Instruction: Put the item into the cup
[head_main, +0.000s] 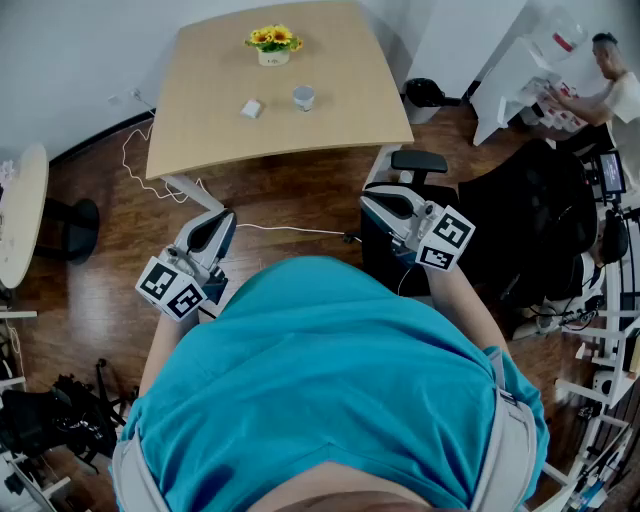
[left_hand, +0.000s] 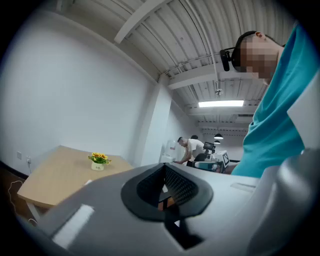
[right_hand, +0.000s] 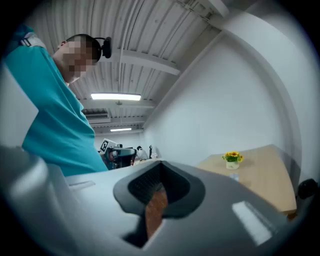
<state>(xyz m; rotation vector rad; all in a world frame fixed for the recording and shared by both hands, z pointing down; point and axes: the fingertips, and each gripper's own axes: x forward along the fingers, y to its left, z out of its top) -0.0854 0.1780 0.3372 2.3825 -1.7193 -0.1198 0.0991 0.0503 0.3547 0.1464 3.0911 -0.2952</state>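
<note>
The wooden surface (head_main: 330, 125) stood well ahead of the person, across the floor. A black chair (head_main: 418, 160) sat by its near right corner and a white cable (head_main: 290, 230) trailed between, so either could likely snag the approach. The left gripper (head_main: 215, 228) and right gripper (head_main: 385, 203) hung near the body, fingers pressed together on nothing. Beyond a flower pot (head_main: 273, 45), the cup (head_main: 304, 97) stood near the small white item (head_main: 252, 108), not touching. A careless reach might tip the cup.
</note>
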